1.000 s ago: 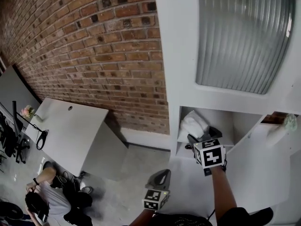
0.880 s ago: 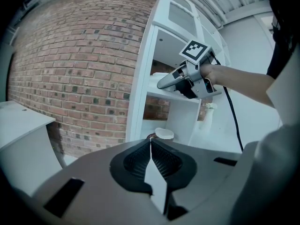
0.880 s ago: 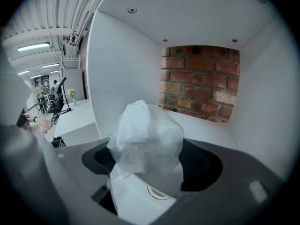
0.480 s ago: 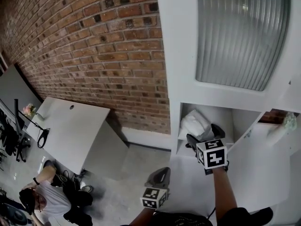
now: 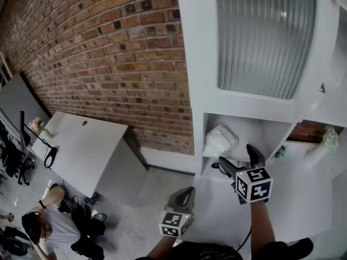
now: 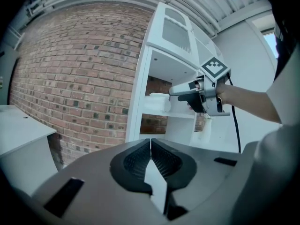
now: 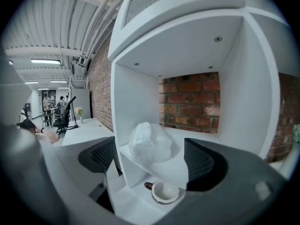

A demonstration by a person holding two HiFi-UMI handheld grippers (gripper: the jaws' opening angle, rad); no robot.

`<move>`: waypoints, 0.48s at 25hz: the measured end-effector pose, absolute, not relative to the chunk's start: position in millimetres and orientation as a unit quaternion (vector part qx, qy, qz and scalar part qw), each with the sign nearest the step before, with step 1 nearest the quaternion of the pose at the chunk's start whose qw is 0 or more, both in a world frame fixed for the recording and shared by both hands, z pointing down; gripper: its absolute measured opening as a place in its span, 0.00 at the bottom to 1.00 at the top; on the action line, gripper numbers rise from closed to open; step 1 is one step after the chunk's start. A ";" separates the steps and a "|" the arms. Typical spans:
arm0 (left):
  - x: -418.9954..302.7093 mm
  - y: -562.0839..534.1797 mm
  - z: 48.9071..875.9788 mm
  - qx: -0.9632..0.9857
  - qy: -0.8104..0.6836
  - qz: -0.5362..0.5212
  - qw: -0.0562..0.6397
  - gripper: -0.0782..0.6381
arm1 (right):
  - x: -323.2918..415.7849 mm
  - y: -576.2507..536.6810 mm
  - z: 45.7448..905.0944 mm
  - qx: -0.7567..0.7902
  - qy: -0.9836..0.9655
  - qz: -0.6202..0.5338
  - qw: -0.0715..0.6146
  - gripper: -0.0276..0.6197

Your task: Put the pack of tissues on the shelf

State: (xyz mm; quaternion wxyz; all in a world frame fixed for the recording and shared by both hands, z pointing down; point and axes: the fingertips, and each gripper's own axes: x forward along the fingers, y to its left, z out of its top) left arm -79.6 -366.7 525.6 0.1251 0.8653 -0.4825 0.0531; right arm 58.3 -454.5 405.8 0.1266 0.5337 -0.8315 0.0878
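The pack of tissues point(image 5: 219, 141), a white soft plastic bundle, lies on the shelf point(image 5: 238, 157) of the white cabinet, in its left open compartment. In the right gripper view the pack point(image 7: 150, 142) rests near the front edge of the shelf board point(image 7: 180, 168). My right gripper point(image 5: 241, 160) hangs just in front of the pack, open wide, its pads clear of the pack on both sides point(image 7: 151, 159). Lower down and left, my left gripper point(image 5: 184, 196) is shut with nothing in it point(image 6: 150, 146). From there the right gripper point(image 6: 187, 92) shows beside the pack point(image 6: 157, 102).
A white cup point(image 7: 164, 191) with a dark handle stands on the lower shelf under the pack. A ribbed glass door point(image 5: 265, 37) is above the compartment. Brick wall point(image 5: 108, 53) to the left, with a white desk point(image 5: 81, 145) and a person point(image 5: 49, 229) on the floor.
My right gripper's jaws have spread apart and let go of the pack, then drawn back to the right. The pack stays on the shelf. The left gripper has barely moved.
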 end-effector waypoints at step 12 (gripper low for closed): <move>-63.9 -345.4 501.4 0.871 -0.479 0.029 0.102 0.13 | 89.2 -400.6 385.8 0.548 -0.833 0.035 0.066 0.74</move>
